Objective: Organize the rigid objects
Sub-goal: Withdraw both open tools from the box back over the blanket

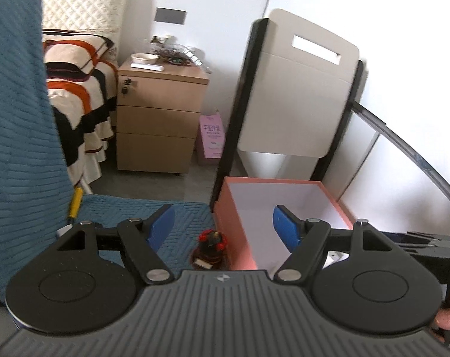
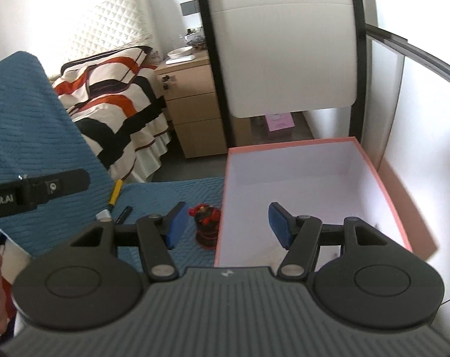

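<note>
Both hand-held grippers, left [image 1: 223, 227] and right [image 2: 223, 223], spread, empty. Small dark red-beaded jar [image 2: 206, 223] beside open pink cardboard box [image 2: 388, 184]: rigid, likely fragile; grip body sides.

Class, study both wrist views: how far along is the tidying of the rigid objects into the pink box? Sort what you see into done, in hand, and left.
Done: nothing visible; the pink box shows only bare white walls, though its floor is partly hidden.
In hand: nothing; the left gripper and right gripper are both open and empty.
Left: the red-and-black bottle, yellow-handled tool and black pen lie on the blue cover.
</note>
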The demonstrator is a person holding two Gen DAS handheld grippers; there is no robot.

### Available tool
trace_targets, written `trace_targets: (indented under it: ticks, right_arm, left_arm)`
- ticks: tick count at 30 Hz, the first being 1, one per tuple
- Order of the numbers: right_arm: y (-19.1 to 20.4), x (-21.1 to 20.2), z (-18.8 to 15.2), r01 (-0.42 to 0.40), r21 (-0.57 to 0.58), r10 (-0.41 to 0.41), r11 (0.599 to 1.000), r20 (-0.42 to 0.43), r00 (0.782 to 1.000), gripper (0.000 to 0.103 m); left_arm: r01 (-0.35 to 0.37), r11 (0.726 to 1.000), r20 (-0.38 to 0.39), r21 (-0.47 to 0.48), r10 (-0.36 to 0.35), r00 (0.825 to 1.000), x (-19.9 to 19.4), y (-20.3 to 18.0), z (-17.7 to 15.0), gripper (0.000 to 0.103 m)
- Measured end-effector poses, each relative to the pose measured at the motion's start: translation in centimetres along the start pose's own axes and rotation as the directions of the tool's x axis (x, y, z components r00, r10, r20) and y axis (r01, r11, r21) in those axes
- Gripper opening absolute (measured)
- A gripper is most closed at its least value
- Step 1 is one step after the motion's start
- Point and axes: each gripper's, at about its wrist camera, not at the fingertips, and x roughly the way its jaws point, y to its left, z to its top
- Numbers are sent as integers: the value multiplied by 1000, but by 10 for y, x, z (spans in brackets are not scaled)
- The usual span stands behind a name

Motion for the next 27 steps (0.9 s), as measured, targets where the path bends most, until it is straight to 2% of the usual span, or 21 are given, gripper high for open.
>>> trace_targets:
  ticks: [9, 14, 16, 27]
  right_arm:
    - [35, -8, -31, 1, -19, -2, 1000, -44, 999, 62]
    - [48, -12, -46, 2, -10, -2, 1000, -60, 998, 62]
    - [51, -11, -52, 3, -4, -3, 1000, -54, 999, 62]
    - [56, 26, -66, 55, -21, -57, 998, -74, 996, 62]
  left_arm:
    - [-16, 1000, -16, -26, 15, 1000, -23, 35, -26, 78]
    - [-14, 1000, -23, -10, 14, 1000, -28, 53, -42, 78]
    - [-23, 1000, -17, 5, 24, 1000, -24, 60, -45, 78]
    - [-84, 995, -74, -48, 80, 994, 14, 112, -63, 78]
